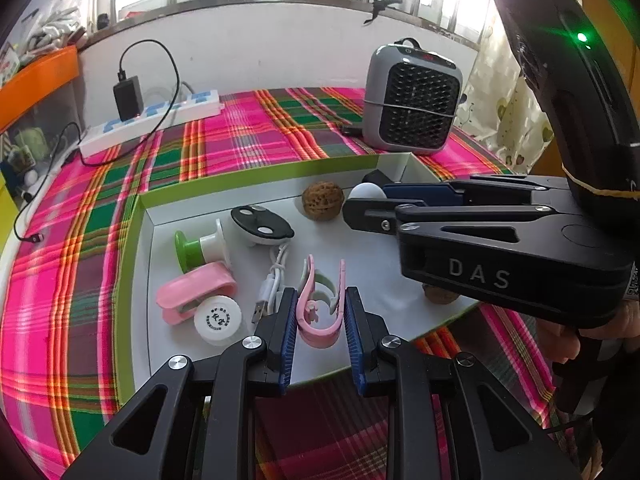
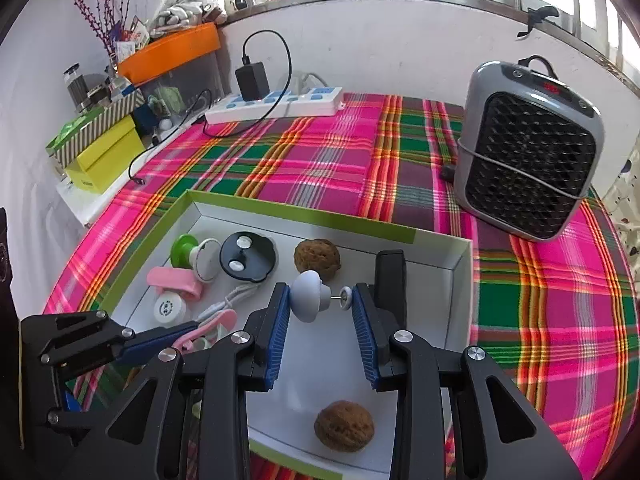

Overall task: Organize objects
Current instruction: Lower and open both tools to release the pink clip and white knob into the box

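With each gripper pinching its item, treat the pink clip (image 1: 320, 312) as springy and the white spindle piece (image 2: 316, 297) as light, gripped end-to-end.

Walnut (image 2: 344, 425) in box (image 2: 460, 280); heater (image 2: 528, 152) behind.

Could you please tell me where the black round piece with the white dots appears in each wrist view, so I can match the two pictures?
Left wrist view: the black round piece lies left of centre in the white tray, right of the green spool.
Right wrist view: it sits in the tray's upper left, again right of the spool.
Shared landmark: the grey heater on the plaid cloth.
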`<action>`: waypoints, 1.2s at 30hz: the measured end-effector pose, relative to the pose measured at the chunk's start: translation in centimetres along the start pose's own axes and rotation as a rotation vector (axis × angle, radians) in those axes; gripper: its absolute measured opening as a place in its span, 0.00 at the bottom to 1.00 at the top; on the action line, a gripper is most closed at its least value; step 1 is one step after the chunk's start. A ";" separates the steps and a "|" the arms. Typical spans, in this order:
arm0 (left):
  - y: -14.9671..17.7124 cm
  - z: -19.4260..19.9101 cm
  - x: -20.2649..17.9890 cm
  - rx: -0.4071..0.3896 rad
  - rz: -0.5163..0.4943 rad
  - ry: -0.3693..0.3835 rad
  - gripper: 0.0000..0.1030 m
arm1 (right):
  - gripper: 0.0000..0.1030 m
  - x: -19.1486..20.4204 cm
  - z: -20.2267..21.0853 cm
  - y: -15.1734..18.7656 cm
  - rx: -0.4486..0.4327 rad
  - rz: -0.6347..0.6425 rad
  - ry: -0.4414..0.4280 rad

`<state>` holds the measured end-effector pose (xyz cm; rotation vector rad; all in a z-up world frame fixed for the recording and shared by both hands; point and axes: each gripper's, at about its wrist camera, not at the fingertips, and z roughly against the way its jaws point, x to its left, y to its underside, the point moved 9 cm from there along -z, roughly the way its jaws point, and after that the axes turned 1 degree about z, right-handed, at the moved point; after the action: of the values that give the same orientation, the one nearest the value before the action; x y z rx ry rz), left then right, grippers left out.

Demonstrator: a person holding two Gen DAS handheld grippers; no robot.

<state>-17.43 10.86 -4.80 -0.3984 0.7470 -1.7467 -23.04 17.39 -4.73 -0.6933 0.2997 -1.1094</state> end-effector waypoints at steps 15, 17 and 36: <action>-0.2 -0.8 0.2 0.018 0.004 0.019 0.20 | 0.33 0.1 -1.9 0.4 0.049 0.019 0.007; -0.2 -0.8 0.2 0.017 0.003 0.019 0.20 | 0.33 0.2 -2.1 0.4 0.054 0.024 0.009; -0.2 -0.9 0.4 0.018 0.009 0.020 0.20 | 0.33 0.5 -2.7 0.3 0.065 0.032 0.042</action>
<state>-18.25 10.78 -5.37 -0.3650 0.7459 -1.7506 -24.10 16.08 -6.90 -0.6066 0.3083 -1.1000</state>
